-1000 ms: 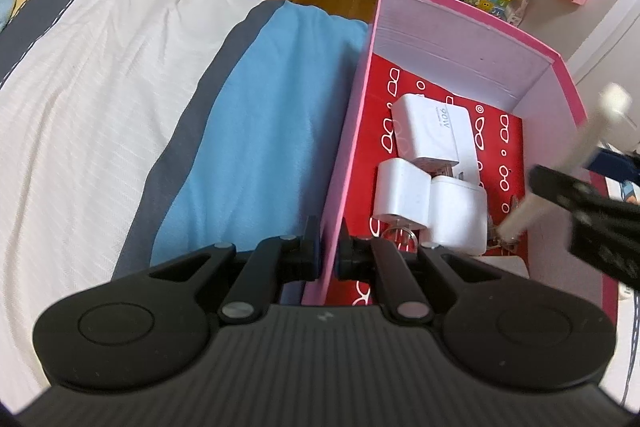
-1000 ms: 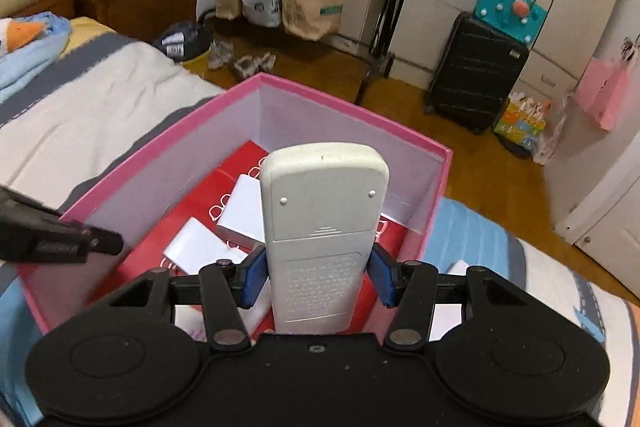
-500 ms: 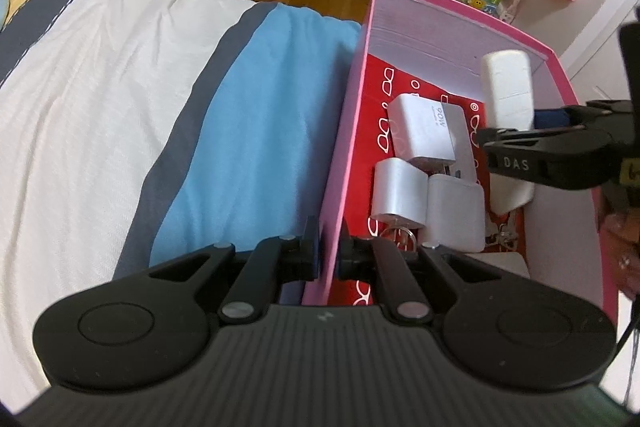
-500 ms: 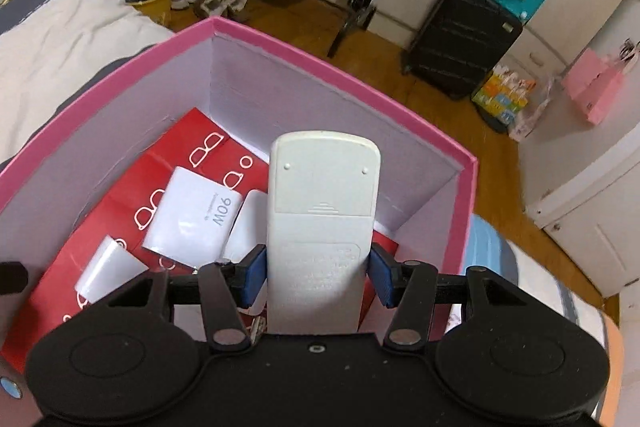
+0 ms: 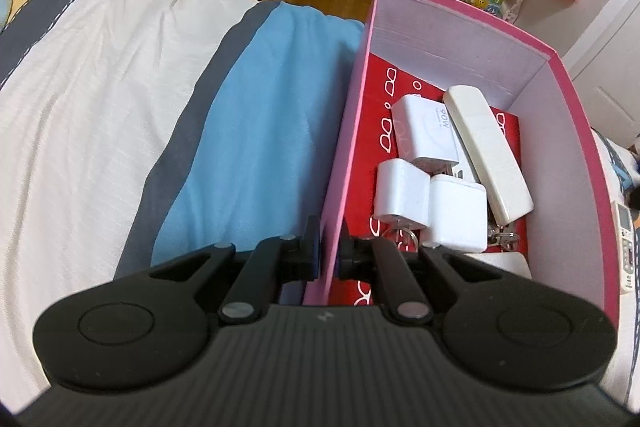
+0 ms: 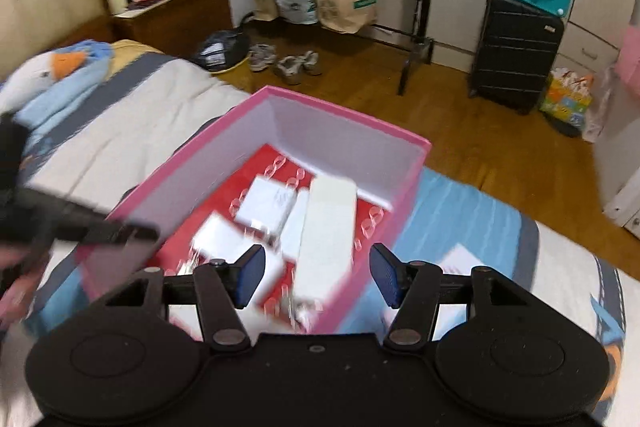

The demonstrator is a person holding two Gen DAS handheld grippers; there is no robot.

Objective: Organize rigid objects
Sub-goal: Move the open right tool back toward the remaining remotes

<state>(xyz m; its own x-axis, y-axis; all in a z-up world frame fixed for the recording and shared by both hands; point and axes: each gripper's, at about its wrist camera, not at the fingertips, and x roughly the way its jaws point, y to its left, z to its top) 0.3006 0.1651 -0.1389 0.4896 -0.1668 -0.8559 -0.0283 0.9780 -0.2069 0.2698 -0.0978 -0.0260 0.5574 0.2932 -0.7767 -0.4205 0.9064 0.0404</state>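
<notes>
Remote (image 6: 326,239) lies in pink box (image 6: 348,115), below opening, empty right hand-held gripper (image 6: 317,277)

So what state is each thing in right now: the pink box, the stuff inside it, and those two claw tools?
pink box: open, no lid on, standing on the bed.
white remote: lying flat in the box, leaning on the chargers, released.
white chargers: lying in the box, bunched together.
left gripper: shut on the box's near wall.
right gripper: jaws opening, nothing between them.
second remote: lying on the bed outside the box.
</notes>
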